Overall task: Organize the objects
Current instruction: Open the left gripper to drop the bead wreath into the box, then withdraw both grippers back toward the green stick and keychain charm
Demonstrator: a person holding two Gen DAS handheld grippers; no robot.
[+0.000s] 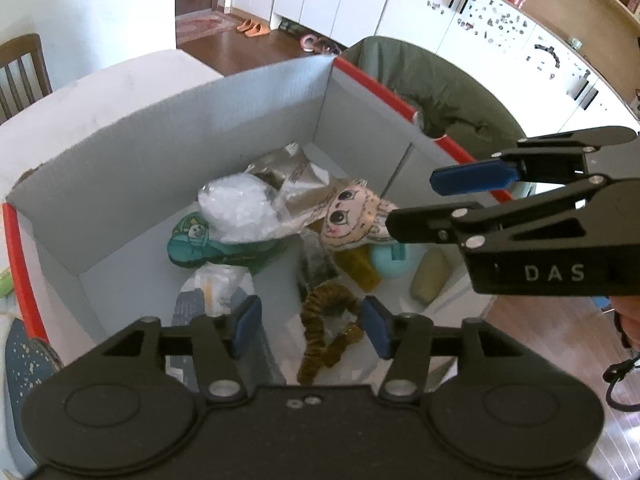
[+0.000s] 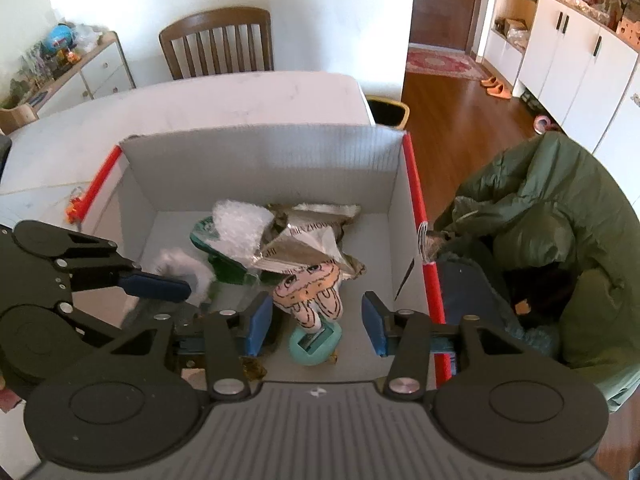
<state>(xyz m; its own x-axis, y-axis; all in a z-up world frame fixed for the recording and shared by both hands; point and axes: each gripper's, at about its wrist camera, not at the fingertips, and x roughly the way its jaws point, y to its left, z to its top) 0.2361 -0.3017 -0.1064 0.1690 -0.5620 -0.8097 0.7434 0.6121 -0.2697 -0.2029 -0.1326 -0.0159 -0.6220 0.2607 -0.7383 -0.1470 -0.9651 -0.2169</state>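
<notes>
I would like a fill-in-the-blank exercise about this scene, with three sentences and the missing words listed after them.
1. The cartoon-face plush toy lies inside a grey box whose top edges are coloured ____.
2. Both the left gripper and the right gripper hover over the box with their jaws ____.
3. The padded coat beside the box is ____ in colour.

Missing words: red; open; green
</notes>
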